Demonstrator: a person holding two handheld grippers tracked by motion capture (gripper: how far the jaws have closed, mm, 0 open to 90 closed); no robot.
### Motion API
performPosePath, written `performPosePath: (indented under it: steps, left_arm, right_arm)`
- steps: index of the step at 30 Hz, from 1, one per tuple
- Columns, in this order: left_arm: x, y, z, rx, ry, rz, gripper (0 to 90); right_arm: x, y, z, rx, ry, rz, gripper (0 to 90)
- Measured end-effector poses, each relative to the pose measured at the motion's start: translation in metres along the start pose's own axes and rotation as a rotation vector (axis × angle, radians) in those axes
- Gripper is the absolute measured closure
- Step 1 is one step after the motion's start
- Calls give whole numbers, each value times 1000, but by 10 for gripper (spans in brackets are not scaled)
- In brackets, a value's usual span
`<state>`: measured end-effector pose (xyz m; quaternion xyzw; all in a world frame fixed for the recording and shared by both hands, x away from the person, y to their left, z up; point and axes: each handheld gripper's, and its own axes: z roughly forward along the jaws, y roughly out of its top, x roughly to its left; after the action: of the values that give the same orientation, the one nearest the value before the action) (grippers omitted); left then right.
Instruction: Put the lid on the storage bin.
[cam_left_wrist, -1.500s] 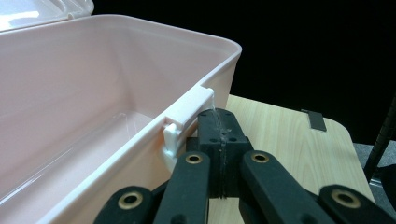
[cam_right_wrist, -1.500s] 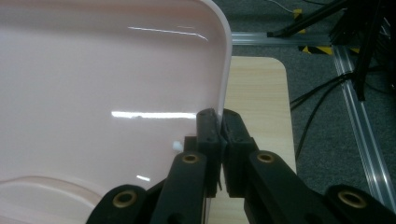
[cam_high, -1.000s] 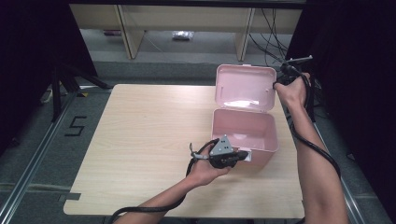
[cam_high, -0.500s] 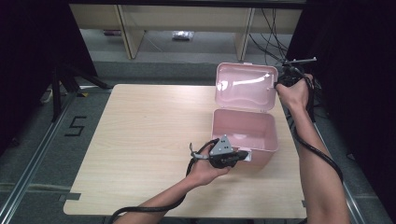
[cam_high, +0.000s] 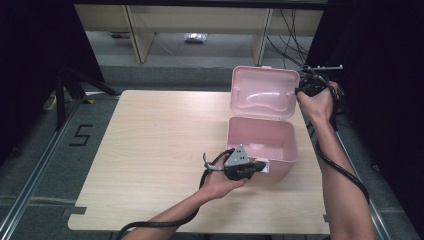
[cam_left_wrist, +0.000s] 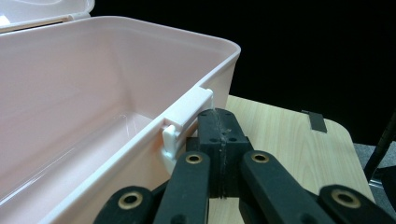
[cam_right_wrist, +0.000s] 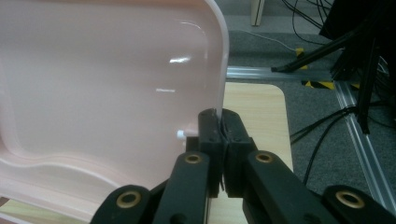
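Both forearms reach forward, each hand gripping its tool.

The left gripper (cam_high: 260, 166) sits low with jaws pressed together; the right gripper (cam_high: 301, 90) is extended farther away, wrist bent, jaws pinched tight.

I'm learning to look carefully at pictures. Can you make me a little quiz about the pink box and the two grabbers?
1. True or false: the lid of the pink box stands open.
2. Which gripper pinches the lid's edge: A) left gripper B) right gripper?
3. Fill in: the left gripper's fingers are closed beside the box's white ____.

Key:
1. True. The lid stands upright behind the box, as the high view shows.
2. B. The right gripper view shows the lid's edge between its fingers.
3. Latch, on the front wall.
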<state>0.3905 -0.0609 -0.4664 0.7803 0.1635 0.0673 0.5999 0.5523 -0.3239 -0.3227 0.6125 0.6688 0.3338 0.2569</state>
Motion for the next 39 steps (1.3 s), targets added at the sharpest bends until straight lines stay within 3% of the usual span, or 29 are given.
performPosePath:
  steps: [2, 4, 6, 7, 9, 11, 13, 15, 20, 21, 22, 24, 25, 27, 29, 33, 34, 36, 37, 39]
  left_arm:
    - [0, 0, 0, -3, 4, -2, 900]
    - [0, 0, 0, -3, 5, -3, 900]
    - [0, 0, 0, -3, 5, -4, 900]
    - [0, 0, 0, -3, 5, -4, 900]
    - [0, 0, 0, -3, 6, -5, 900]
    - [0, 0, 0, -1, 8, -5, 900]
    - [-1, 0, -1, 6, 12, -4, 900]
    - [0, 0, -1, 7, 12, -4, 900]
    - [-1, 0, -1, 6, 13, -7, 900]
    - [-1, 0, -1, 6, 13, -8, 900]
    - [-1, 0, -1, 5, 13, -8, 900]
    - [-1, 0, -1, 6, 13, -9, 900]
    - [-1, 0, -1, 6, 13, -10, 900]
    - [-1, 0, -1, 6, 12, -10, 900]
    - [-1, 0, -1, 6, 13, -10, 900]
    - [-1, 0, 0, 6, 14, -14, 900]
    - [-1, 0, 0, 6, 14, -14, 900]
    - [-1, 0, 0, 6, 13, -16, 900]
    - [-1, 0, 0, 6, 13, -15, 900]
    - [-1, 0, 0, 5, 13, -16, 900]
  right_arm:
    - [-4, -1, 0, -21, -7, -62, 896]
    - [1, -2, -2, -20, -1, -3, 896]
    - [-2, -3, -3, -40, -5, -57, 897]
    - [2, -4, -5, -25, 6, 9, 897]
    - [-1, -4, -6, -44, 8, -30, 897]
    - [2, -6, -8, -46, 8, 7, 897]
    - [0, -8, -8, -74, 7, -33, 897]
    - [3, -8, -11, -64, 10, 6, 897]
    - [2, -11, -15, -79, 3, -22, 898]
    - [4, -13, -16, -79, 5, 4, 898]
    - [2, -13, -17, -91, 5, -25, 898]
    - [5, -15, -19, -95, 7, -6, 898]
    - [3, -16, -20, -100, 0, -32, 897]
    - [6, -18, -22, -99, 2, -5, 897]
    - [3, -18, -23, -109, 0, -50, 897]
    - [7, -21, -26, -114, -1, -27, 897]
    - [5, -21, -27, -119, -1, -54, 897]
    - [8, -23, -28, -120, 3, -17, 897]
    - [5, -23, -28, -133, 1, -59, 897]
    - [8, -26, -30, -137, 2, -30, 896]
